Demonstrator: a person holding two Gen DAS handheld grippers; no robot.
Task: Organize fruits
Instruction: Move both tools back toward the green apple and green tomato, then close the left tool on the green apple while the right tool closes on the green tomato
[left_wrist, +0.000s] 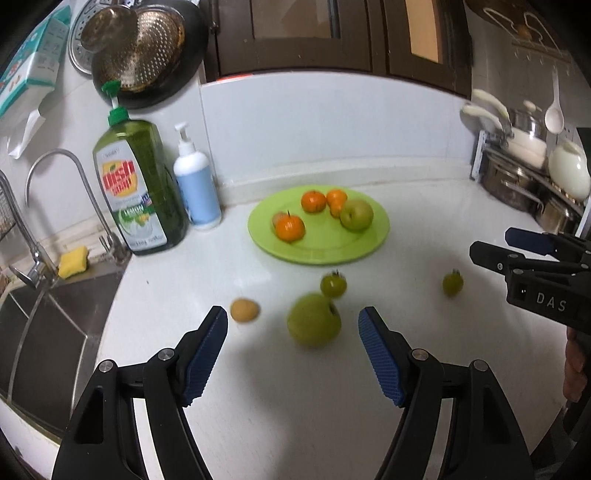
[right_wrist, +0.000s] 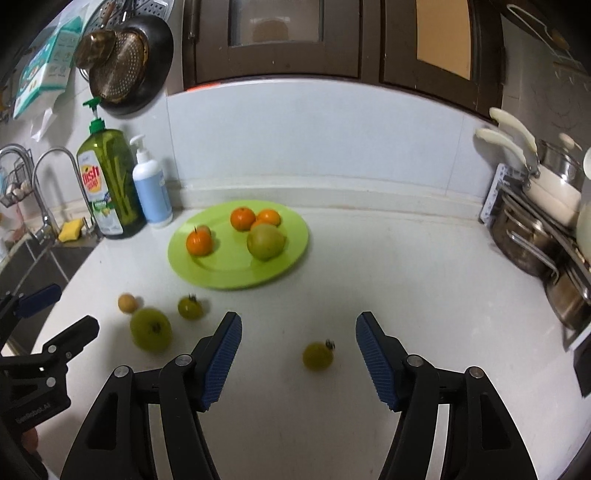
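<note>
The white bench (left_wrist: 424, 350) is being seen from above by both cameras, with every fruit lying ahead of the jaws. A green plate (left_wrist: 321, 251) is being carried on it, well beyond the left gripper (left_wrist: 293, 326) and beyond and to the left of the right gripper (right_wrist: 299, 332). On the plate a green apple (left_wrist: 356, 215) is being kept at its right side, with three mandarins (left_wrist: 290, 228) spread around it; a further small fruit is partly hidden behind the nearest mandarin and cannot be told.

The jaws of the left gripper are being held apart, nothing being pressed by the pads. A larger green apple (left_wrist: 314, 320) is lying loose on the bench, just ahead of and between those jaws, untouched. A small green fruit with a dark stem (left_wrist: 333, 284) is lying just beyond that apple, and a small tan fruit (left_wrist: 244, 310) is lying just ahead of the left jaw's tip, apart from it.

The jaws of the right gripper are likewise being held apart and empty. Another small green stemmed fruit (right_wrist: 318, 355) is lying on the bench between them, slightly nearer the right jaw, touched by neither pad
</note>
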